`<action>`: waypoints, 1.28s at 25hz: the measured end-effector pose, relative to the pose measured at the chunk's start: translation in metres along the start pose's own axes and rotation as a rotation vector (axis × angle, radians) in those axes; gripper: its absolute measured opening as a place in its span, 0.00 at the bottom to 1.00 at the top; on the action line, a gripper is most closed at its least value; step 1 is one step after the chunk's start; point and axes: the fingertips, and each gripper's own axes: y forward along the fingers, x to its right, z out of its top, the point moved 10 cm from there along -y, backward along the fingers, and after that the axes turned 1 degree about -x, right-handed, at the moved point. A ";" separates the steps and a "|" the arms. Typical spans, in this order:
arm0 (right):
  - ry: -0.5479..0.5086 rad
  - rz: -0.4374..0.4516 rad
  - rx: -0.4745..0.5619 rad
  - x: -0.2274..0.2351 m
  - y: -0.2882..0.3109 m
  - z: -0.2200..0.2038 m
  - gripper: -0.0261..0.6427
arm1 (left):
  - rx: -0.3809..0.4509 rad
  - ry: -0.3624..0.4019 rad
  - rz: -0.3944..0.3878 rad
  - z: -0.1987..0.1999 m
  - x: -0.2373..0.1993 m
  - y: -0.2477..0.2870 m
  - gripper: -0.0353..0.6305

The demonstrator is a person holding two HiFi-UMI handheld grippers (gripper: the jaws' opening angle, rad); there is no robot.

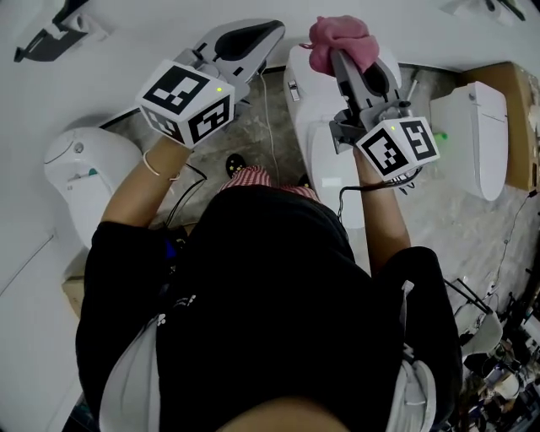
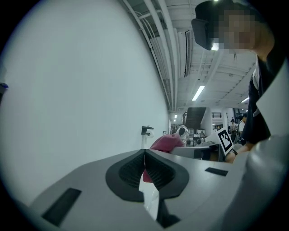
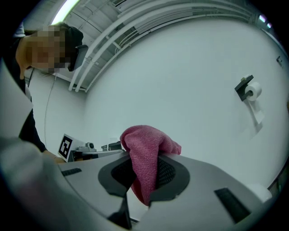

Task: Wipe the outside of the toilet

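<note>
Black-clad shoulders of the person (image 1: pixel 278 295) fill the bottom of the head view, and both arms reach forward past them. The toilet (image 1: pixel 325 164) lies straight ahead of the right arm. Its long axis runs from the wall (image 1: pixel 152 25) back toward the person, with the tank end at the wall. The right gripper (image 1: pixel 336 57) hangs over that tank end, clamped on a bunched pink cloth (image 1: pixel 339 35). Whether the cloth touches the porcelain cannot be told from here. The left gripper (image 1: pixel 272 32) hovers just beside the toilet's left side, off the porcelain. The right gripper is plainly the nearer one for wiping, and its likely stroke runs down and along the tank's outer faces.

In the left gripper view, the left gripper (image 2: pixel 145 155) has its jaws pressed together with nothing between them. The pink cloth (image 2: pixel 165 142) shows beyond them, well apart, against the wall (image 2: pixel 81 90).

In the right gripper view, the right gripper (image 3: pixel 143 173) is clenched on the pink cloth (image 3: pixel 146 140). The cloth bulges above the jaws and hangs below them. Only the wall (image 3: pixel 180 81) and a paper-roll holder (image 3: pixel 248 92) lie beyond, and no part of the toilet shows.
</note>
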 end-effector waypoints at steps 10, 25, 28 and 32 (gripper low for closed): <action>-0.032 0.020 0.000 0.016 -0.045 0.017 0.16 | -0.010 0.033 0.005 0.005 0.057 0.030 0.07; -0.046 0.094 -0.064 0.035 -0.070 0.018 0.16 | -0.063 0.005 0.061 -0.005 0.090 0.043 0.07; -0.062 0.127 -0.079 0.041 -0.086 0.022 0.16 | -0.084 -0.004 0.063 -0.010 0.109 0.050 0.07; -0.069 0.165 -0.092 0.046 -0.096 0.024 0.16 | -0.086 -0.012 0.070 -0.015 0.123 0.052 0.07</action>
